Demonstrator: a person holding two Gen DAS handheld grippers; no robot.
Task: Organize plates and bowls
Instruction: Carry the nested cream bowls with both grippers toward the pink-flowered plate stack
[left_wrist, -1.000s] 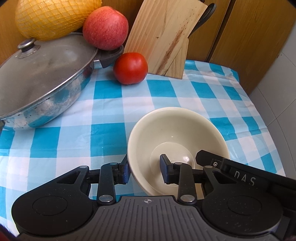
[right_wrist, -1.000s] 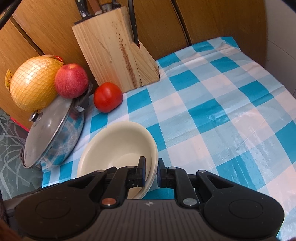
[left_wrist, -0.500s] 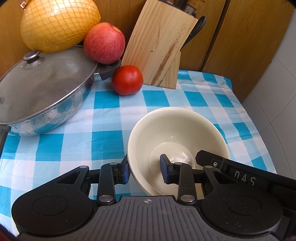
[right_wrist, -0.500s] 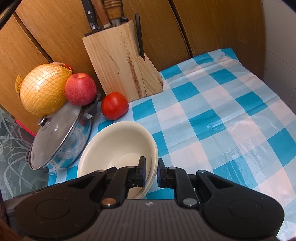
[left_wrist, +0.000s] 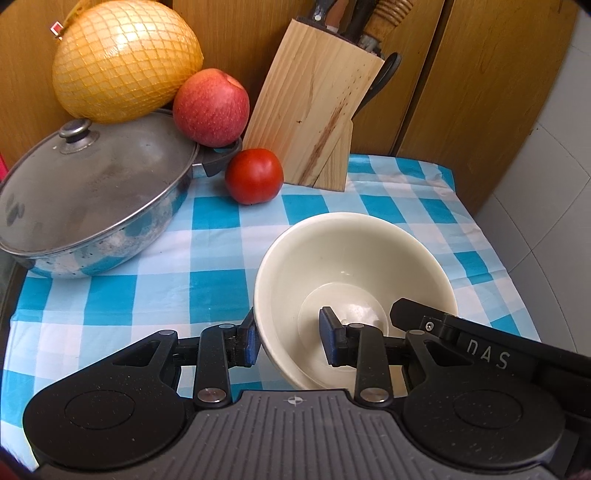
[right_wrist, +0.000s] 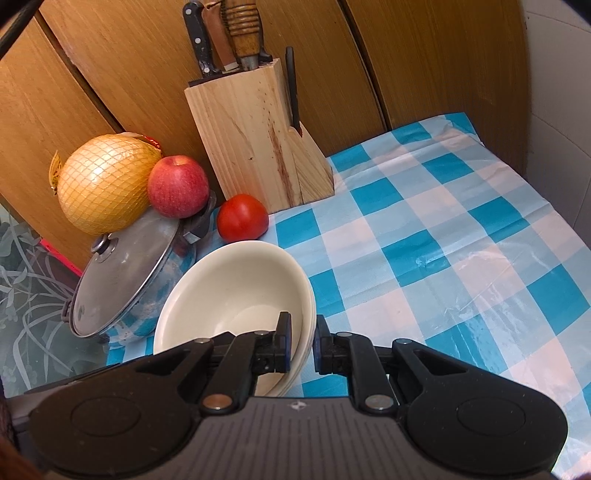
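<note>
Both hand-held grippers straddle the cream bowls (right_wrist: 236, 291): right hand-held gripper (right_wrist: 301, 345) clamped on their right rim, left hand-held gripper (left_wrist: 290, 341) apart around the left.

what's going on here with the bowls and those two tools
A person holds a tool in each hand, and both straddle the rim of the cream bowls, which look like a nested stack. The right tool pinches the rim on one side. The left tool has one pad outside the wall and one inside, with a visible gap. The stack appears lifted above the checked tablecloth, near the lidded pan and tomato.
</note>
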